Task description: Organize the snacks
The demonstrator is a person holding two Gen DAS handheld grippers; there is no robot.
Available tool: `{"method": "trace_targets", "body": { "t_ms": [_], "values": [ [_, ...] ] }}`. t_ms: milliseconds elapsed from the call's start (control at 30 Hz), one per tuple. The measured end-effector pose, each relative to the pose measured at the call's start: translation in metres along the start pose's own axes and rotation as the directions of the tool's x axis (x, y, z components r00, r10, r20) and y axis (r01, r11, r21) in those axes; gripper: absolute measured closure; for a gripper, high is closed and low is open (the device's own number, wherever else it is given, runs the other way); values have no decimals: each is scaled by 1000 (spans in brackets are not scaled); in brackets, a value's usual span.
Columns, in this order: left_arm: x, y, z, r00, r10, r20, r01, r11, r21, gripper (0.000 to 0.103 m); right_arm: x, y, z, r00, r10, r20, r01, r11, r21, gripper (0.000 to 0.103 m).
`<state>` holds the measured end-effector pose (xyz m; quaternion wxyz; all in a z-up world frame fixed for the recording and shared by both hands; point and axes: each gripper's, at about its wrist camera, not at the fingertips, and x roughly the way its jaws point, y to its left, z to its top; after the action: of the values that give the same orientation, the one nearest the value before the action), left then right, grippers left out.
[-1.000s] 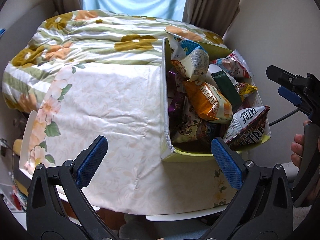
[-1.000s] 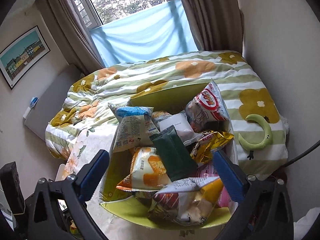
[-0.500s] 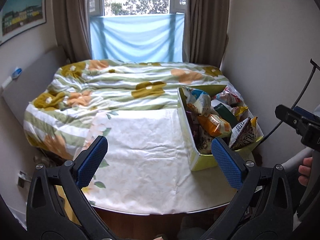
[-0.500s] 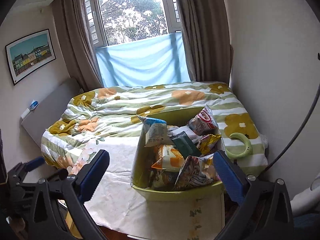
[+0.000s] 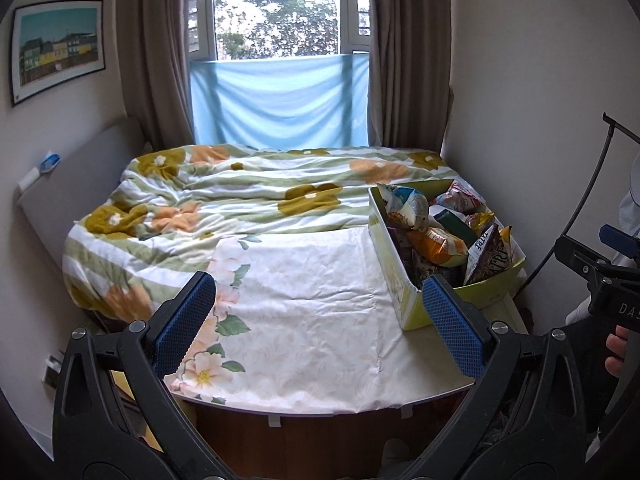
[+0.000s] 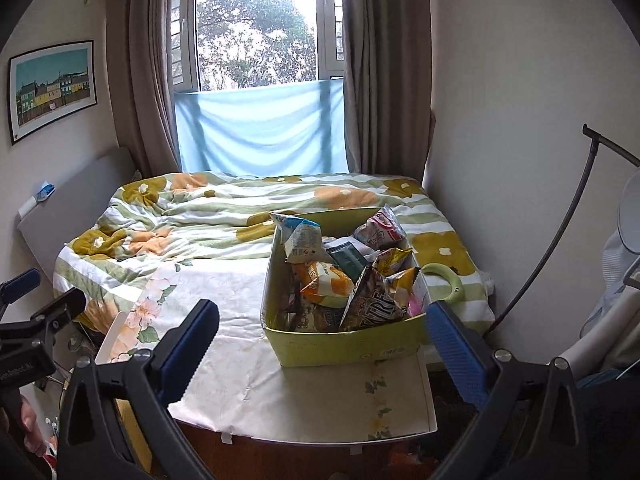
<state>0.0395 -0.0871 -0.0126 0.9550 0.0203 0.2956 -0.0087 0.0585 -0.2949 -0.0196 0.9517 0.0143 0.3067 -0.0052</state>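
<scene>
A yellow-green box (image 6: 348, 342) full of snack bags stands at the right end of a table covered with a white floral cloth (image 5: 304, 300). It also shows in the left wrist view (image 5: 404, 300). On top lie an orange bag (image 6: 326, 282), a dark "TATRE" bag (image 6: 378, 306), a dark green pack (image 6: 348, 258) and a white and blue bag (image 6: 300, 236). My left gripper (image 5: 320, 324) is open and empty, held back above the table's near edge. My right gripper (image 6: 320, 344) is open and empty, held back in front of the box.
Behind the table is a bed with a flowered striped quilt (image 5: 240, 196). A green crescent toy (image 6: 446, 284) lies on the quilt right of the box. A wall is close on the right, with a black cable (image 6: 560, 236). A curtained window (image 5: 280, 40) is at the back.
Both grippers have pulled back and risen away from the box, so the table, bed and window come into view. Both stayed open and empty.
</scene>
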Motion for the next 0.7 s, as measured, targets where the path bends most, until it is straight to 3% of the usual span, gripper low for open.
{"method": "trace_targets", "body": {
  "t_ms": [700],
  "values": [
    [0, -11, -1, 1000, 1, 11, -1, 1000, 20, 1, 0, 1, -1, 1000, -1, 5, 1, 1000, -3, 0]
  ]
}}
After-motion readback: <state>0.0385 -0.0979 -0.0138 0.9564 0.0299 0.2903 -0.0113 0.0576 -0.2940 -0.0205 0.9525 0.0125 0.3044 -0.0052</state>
